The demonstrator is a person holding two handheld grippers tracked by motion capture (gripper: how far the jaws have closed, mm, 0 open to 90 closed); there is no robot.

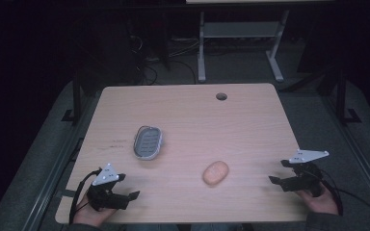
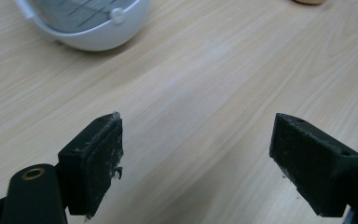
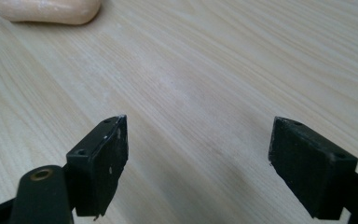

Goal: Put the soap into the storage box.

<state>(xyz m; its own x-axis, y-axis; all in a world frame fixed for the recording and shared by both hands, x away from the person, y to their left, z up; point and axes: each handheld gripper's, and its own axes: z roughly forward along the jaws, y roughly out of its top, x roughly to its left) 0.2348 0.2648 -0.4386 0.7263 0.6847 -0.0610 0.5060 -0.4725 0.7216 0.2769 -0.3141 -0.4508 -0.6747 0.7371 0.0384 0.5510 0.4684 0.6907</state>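
A peach-coloured bar of soap [image 1: 216,172] lies on the wooden table [image 1: 188,115], right of centre near the front; its edge appears at the top left of the right gripper view [image 3: 46,10]. A white oval soap dish [image 1: 148,142] with a grey ribbed insert sits left of centre, and its rim [image 2: 91,35] shows in the left gripper view. My left gripper [image 1: 134,195] rests at the front left corner, open and holding nothing. My right gripper [image 1: 278,172] sits at the front right edge, open, with bare table between its pads.
A round cable hole [image 1: 221,96] is near the table's far edge. Beyond the table stands a white desk frame [image 1: 241,43] on dark floor with cables. Dark rails run along both sides of the table.
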